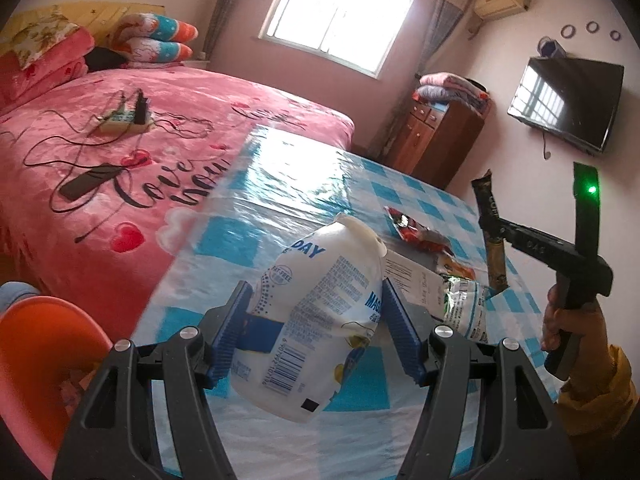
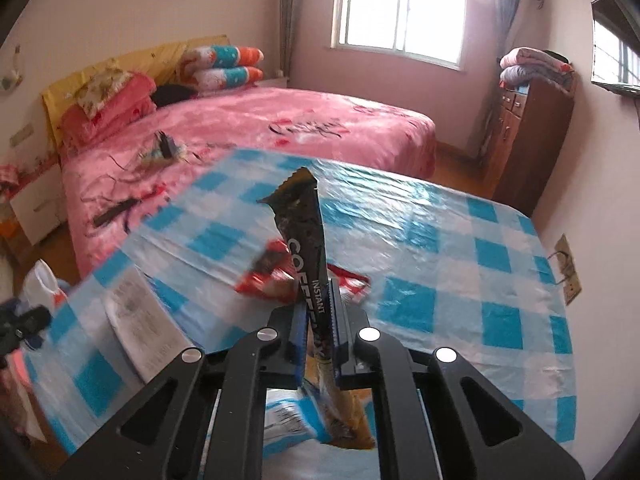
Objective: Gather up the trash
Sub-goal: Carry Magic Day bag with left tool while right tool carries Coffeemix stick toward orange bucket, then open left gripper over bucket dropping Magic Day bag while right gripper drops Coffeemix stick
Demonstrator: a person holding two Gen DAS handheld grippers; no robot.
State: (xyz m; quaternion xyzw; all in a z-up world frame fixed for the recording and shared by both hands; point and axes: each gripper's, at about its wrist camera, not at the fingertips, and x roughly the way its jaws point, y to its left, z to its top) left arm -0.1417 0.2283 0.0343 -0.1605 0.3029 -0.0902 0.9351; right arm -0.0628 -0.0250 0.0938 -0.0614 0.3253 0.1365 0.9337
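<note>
My left gripper (image 1: 315, 308) is shut on a crumpled white plastic milk bottle (image 1: 320, 276), its blue pads pressing both sides above the table. The right gripper (image 2: 319, 304) is shut on a long black instant-coffee sachet (image 2: 304, 224) that sticks up between its pads, clear of the table. In the left wrist view the coffee sachet (image 1: 484, 196) shows at the right, with a person's hand (image 1: 560, 320) on the handle. On the blue-checked tablecloth (image 2: 440, 264) lie a red wrapper (image 2: 272, 276), a green-and-white wrapper (image 1: 464, 304) and a printed sheet of paper (image 2: 136, 312).
An orange plastic container or seat (image 1: 40, 352) sits low at the left beside the table. A pink bed (image 1: 120, 160) with a power strip and cables runs behind the table. A wooden cabinet (image 1: 440, 140) and a wall television (image 1: 568, 100) stand at the far right.
</note>
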